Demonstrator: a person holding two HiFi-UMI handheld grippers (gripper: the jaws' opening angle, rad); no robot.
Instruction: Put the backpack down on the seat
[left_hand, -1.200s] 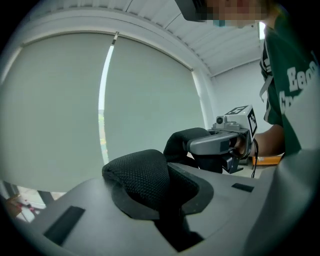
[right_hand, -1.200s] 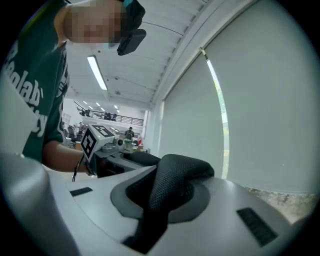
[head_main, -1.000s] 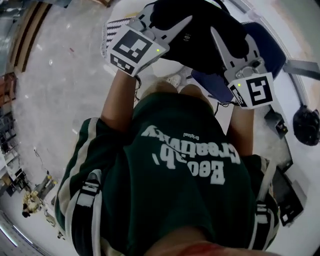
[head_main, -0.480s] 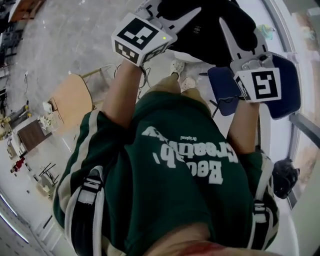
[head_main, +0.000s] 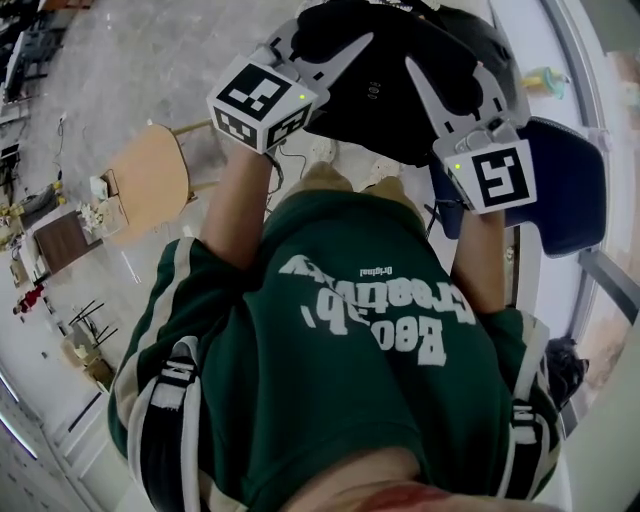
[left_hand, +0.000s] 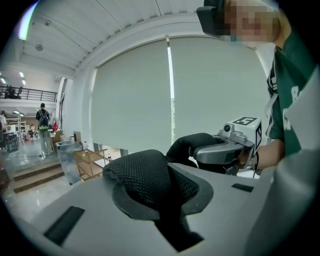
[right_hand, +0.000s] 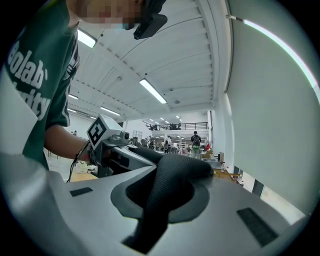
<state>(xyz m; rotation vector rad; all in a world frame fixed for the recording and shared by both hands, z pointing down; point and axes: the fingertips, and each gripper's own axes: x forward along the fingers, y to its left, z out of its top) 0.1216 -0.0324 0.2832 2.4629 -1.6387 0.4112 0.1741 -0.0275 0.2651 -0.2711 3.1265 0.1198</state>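
Your left gripper (left_hand: 160, 200) is clamped on a black mesh strap (left_hand: 145, 175) of the backpack (head_main: 390, 60). Your right gripper (right_hand: 165, 200) pinches the other mesh strap (right_hand: 175, 175) the same way, so both sets of jaws are pressed into padding. The backpack hangs between the two tools at 12 o'clock in the head view, with the blue seat (head_main: 570, 185) at its 4 o'clock, off to the side, not beneath it.

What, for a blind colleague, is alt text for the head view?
Seen from above, a person in a green shirt holds a black backpack clamped in the left gripper and right gripper, with a dark blue seat at right.
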